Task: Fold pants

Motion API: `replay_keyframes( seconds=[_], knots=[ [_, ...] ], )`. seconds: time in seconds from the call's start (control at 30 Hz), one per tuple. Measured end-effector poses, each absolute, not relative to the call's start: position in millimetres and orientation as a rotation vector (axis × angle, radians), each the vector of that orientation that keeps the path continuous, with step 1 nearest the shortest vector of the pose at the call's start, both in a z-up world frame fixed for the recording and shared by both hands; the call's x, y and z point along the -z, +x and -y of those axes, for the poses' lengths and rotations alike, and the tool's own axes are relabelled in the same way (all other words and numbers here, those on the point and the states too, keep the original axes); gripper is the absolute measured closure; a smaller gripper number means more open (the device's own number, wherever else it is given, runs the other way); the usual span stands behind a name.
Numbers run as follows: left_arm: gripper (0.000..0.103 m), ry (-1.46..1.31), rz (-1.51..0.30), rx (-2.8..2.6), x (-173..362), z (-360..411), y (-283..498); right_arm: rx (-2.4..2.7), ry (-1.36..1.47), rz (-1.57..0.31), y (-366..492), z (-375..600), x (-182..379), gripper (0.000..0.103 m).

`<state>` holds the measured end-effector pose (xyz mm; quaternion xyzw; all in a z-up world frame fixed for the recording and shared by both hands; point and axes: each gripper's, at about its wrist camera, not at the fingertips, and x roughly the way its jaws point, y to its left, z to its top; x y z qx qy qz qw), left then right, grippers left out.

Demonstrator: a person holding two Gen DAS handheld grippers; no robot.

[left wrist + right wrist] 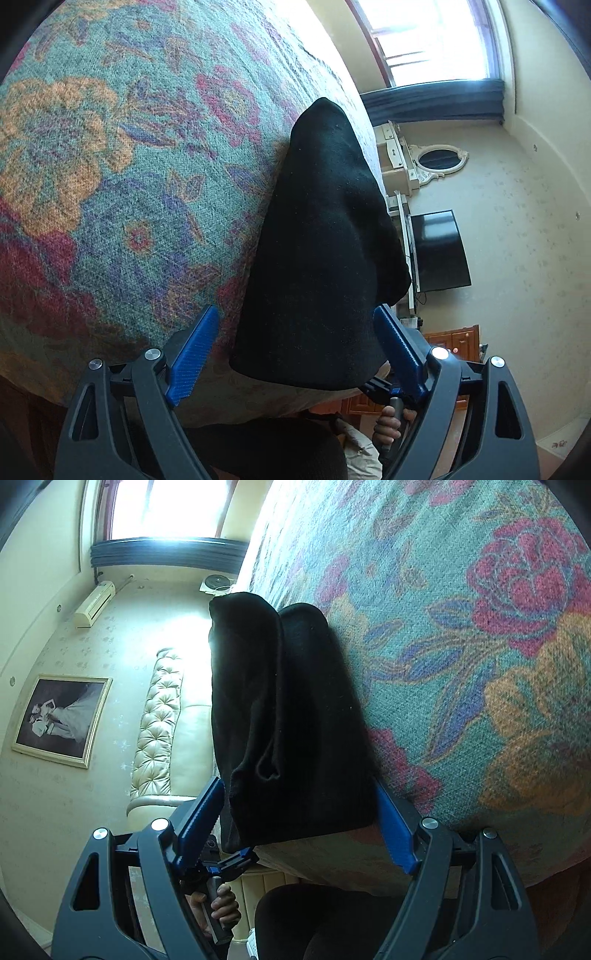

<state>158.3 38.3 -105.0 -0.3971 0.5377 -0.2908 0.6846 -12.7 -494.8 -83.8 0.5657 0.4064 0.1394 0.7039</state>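
Left wrist view: black folded pants (325, 240) lie on a floral bedspread (110, 166) at the bed's near edge, between the spread blue fingers of the left gripper (295, 350), which hold nothing.

Right wrist view: the right gripper (299, 823) stands wide too, straddling the pants (288, 720) without squeezing. No writing is legible.

Black pants (291, 720) seen folded into long narrow stack on floral bedspread (480, 646), running from centre toward 12 o'clock. Right gripper (299, 812) held at 6 o'clock, jaws spread wide; near end of pants lying between blue fingers (201, 819), no pressing seen. Left gripper (221, 864) glimpsed at 7 o'clock, gripped by hand (221, 904). Framed picture (61, 720) at 9 o'clock, tufted headboard (159, 716) beside it, window (166, 506) at 11 o'clock.
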Motion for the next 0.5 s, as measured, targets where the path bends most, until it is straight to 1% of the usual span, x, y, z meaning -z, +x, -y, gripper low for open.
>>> replay_keyframes(
  seconds=[0.07,0.27,0.37,0.43,0.5],
  knots=[
    [0.019,-0.864,-1.211,0.671,103,-33,157,-0.309,1.234,-0.915,-11,494,83,0.024],
    [0.019,-0.590,-1.150,0.649,88,-4,146,-0.325,1.222,-0.927,-2,490,81,0.024],
    [0.019,-0.554,-1.130,0.635,85,3,144,-0.331,1.205,-0.934,0,490,81,0.024],
    [0.019,-0.555,-1.127,0.628,85,5,144,-0.325,1.186,-0.947,3,489,79,0.028],
    [0.019,-0.555,-1.126,0.625,84,7,145,-0.325,1.177,-0.956,2,488,79,0.035]
  ],
)
